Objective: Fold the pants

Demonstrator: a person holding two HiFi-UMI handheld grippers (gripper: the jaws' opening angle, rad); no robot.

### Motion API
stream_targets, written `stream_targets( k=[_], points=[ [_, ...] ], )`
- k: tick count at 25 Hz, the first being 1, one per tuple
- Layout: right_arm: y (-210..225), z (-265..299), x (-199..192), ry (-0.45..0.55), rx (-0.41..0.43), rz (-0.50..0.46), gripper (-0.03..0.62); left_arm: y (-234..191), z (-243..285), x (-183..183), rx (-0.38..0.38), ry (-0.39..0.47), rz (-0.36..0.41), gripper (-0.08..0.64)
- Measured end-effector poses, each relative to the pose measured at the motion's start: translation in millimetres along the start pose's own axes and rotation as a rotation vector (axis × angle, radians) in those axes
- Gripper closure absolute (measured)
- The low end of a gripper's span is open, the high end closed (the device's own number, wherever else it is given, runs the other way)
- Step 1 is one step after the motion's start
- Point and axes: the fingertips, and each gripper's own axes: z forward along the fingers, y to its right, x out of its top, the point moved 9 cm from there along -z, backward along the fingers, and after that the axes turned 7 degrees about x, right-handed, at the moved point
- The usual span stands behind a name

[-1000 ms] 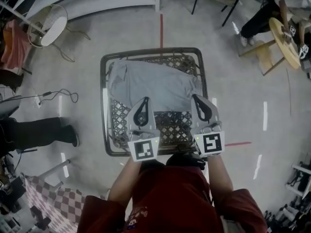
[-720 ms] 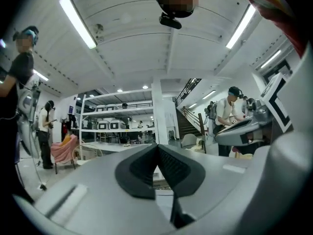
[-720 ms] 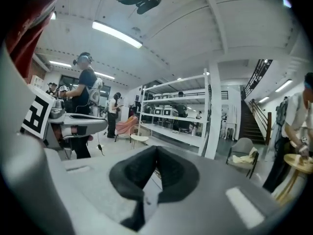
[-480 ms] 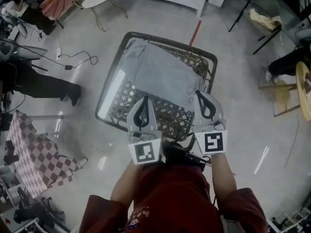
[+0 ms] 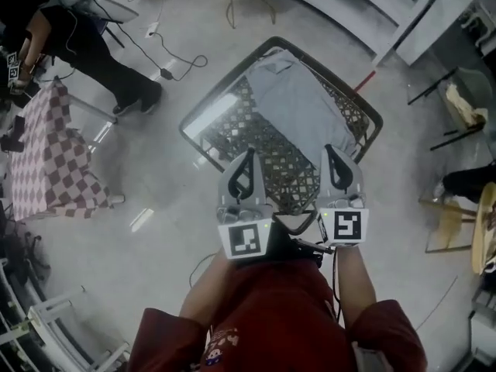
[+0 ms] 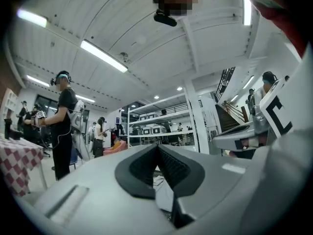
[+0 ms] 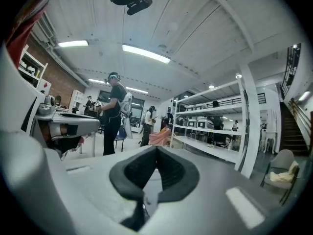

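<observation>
Grey pants (image 5: 298,99) lie flat on the far part of a table with a dark frame and a lattice top (image 5: 263,149), seen cornerwise in the head view. My left gripper (image 5: 248,155) and right gripper (image 5: 332,149) are held side by side over the table's near corner, short of the pants and apart from them. Both are shut with nothing in them. In the left gripper view the jaws (image 6: 157,147) meet in front of the room's far side; the right gripper view shows the same for its jaws (image 7: 156,149). Neither gripper view shows the pants.
A checkered cloth (image 5: 46,153) covers a table at the left, with a person in black (image 5: 85,45) beyond it. Cables (image 5: 167,60) trail on the floor. A red floor line (image 5: 364,80) runs from the table's far side. Shelving (image 7: 210,126) lines the far wall.
The head view has swung, so the table now stands cornerwise and farther up. Both grippers have drawn back from the pants' near edge to the table's near corner, still shut.
</observation>
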Motion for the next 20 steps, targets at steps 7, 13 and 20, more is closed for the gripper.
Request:
stream_targets(
  k=[7, 13, 20],
  points=[
    [-19.2, -69.7, -1.9, 0.030, 0.135, -0.051, 0.591, 24.9, -97.2, 4.4, 0.154, 0.013, 0.011, 0.554],
    [3.0, -147.4, 4.6, 0.007, 0.148, -0.096, 0.591, 79.6, -152.0, 22.3, 0.181, -0.003, -0.009, 0.554],
    [65.6, -199.4, 6.4, 0.004, 0.130, -0.115, 0.591, 147.5, -162.0, 39.8, 0.174, 0.014, 0.028, 0.554]
  ],
)
